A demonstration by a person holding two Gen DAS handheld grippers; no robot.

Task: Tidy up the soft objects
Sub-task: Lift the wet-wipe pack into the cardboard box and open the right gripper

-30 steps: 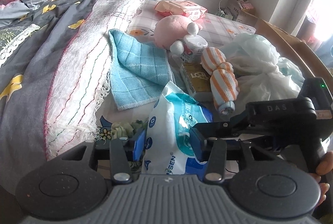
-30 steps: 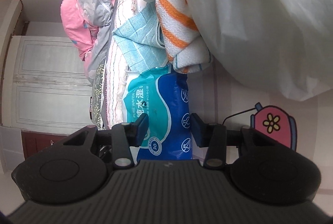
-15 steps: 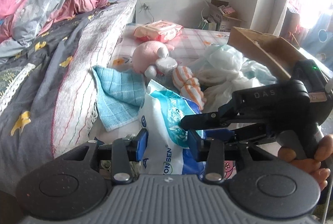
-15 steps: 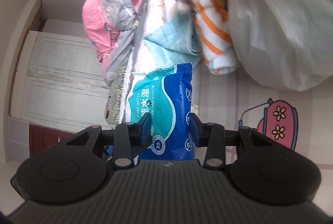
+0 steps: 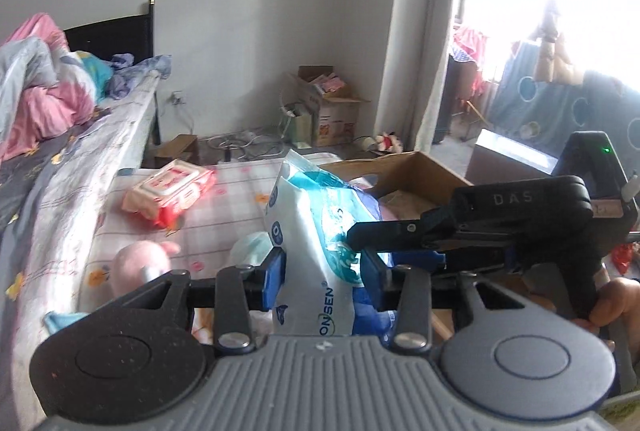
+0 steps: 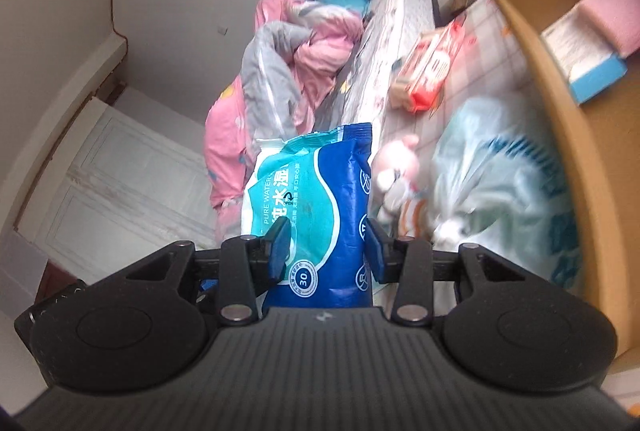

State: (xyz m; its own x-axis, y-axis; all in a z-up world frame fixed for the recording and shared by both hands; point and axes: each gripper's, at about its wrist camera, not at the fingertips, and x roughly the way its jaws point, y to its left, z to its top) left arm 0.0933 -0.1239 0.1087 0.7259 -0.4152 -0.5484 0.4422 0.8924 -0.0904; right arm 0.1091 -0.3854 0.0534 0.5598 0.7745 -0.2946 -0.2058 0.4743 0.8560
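Both hand-held grippers, the left hand-held gripper [image 5: 322, 273] and the right hand-held gripper [image 6: 326, 251], are clamped on 1 wipes pack [image 5: 316, 251], held between them above the bed [image 5: 240, 207] with its long axis pointing away, the cardboard box [image 5: 420, 171] just beyond it.

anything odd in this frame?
Both grippers clamp one wet-wipe pack: left gripper and right gripper together, squeezing it up off the mat. The soft toy lies tipped over beside the bed.
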